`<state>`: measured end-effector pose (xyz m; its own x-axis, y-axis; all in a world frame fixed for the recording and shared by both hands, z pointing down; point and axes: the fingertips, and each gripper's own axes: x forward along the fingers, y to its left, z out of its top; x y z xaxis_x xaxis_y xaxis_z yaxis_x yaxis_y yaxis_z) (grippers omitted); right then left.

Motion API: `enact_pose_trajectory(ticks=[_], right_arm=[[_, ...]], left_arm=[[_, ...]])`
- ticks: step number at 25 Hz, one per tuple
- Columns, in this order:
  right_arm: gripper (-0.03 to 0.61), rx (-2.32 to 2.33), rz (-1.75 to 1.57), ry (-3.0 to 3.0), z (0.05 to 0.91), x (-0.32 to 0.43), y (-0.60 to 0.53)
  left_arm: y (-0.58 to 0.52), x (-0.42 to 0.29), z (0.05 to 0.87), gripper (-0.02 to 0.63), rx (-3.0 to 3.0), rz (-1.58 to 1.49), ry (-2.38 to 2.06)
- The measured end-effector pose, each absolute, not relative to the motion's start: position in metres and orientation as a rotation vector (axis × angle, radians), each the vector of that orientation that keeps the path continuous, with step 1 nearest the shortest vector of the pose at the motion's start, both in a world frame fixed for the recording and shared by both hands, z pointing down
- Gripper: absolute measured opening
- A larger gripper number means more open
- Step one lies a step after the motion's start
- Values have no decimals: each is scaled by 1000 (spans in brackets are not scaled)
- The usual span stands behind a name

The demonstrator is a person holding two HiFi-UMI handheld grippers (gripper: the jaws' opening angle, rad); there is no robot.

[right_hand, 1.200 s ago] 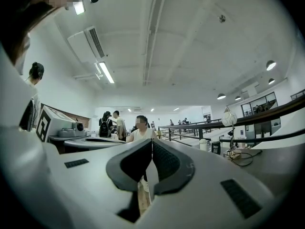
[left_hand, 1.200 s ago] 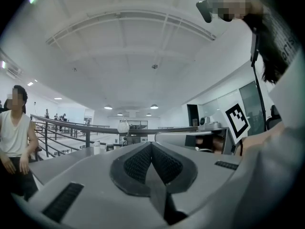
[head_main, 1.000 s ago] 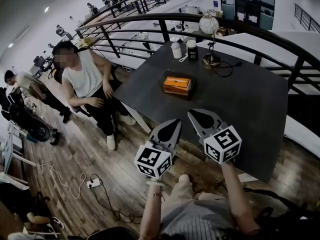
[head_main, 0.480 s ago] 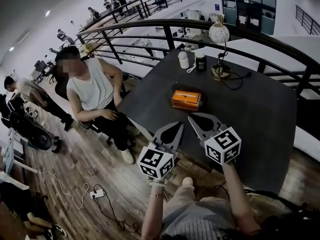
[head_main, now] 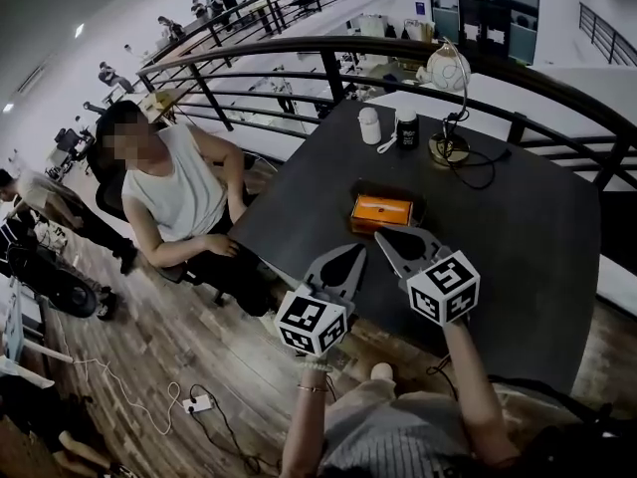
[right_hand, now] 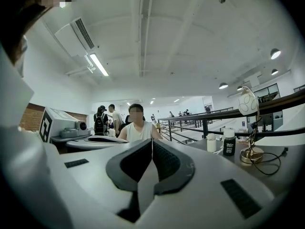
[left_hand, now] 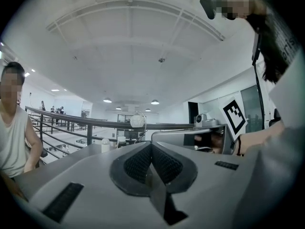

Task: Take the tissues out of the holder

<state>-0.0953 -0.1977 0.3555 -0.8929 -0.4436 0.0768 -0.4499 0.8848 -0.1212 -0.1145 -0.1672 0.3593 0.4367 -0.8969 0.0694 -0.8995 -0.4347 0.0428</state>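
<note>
Nearest the camera, the left gripper (head_main: 348, 252) and the right gripper (head_main: 385, 237) are held side by side over the near edge of the dark surface (head_main: 518, 237). In each gripper view the fingers are pressed together with nothing between them, the same as a second ago. What has changed is the framing. Over the last second the whole scene has slid toward the camera, so the tissue holder (head_main: 383, 210) now sits just beyond the right gripper's tip. Before, it was well apart from both grippers.

The holder is a low dark tray-like frame around a bright orange tissue box, lying flat near the middle of the surface. A pale strip runs along the top of the box; whether a tissue sticks out of it is too small to tell.

To the left, a seated person in a white sleeveless top (head_main: 179, 192) looms larger than before. Further back on the surface stand a white bottle (head_main: 370, 124), a dark jar (head_main: 406, 127) and a lamp (head_main: 445, 70) with a round pale shade and a trailing cord. A black railing (head_main: 299, 53) curves behind them.
</note>
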Motion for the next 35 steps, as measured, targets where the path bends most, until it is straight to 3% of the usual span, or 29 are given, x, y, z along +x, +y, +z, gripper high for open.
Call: enact_pose_trajectory(ticks=[21,26,35], right_arm=[[17,479,177,-2623,411,-109,-283],[88,314,197,-2451,445,-122,-302],[100,147,158,-2239,489,-144,-312]], left_arm=[[-244,-141,391,8,2528,87,-1470],[-263,-150,406,8,2496,107,-1466],[-282,-161,422,8,2454,128,-1444]])
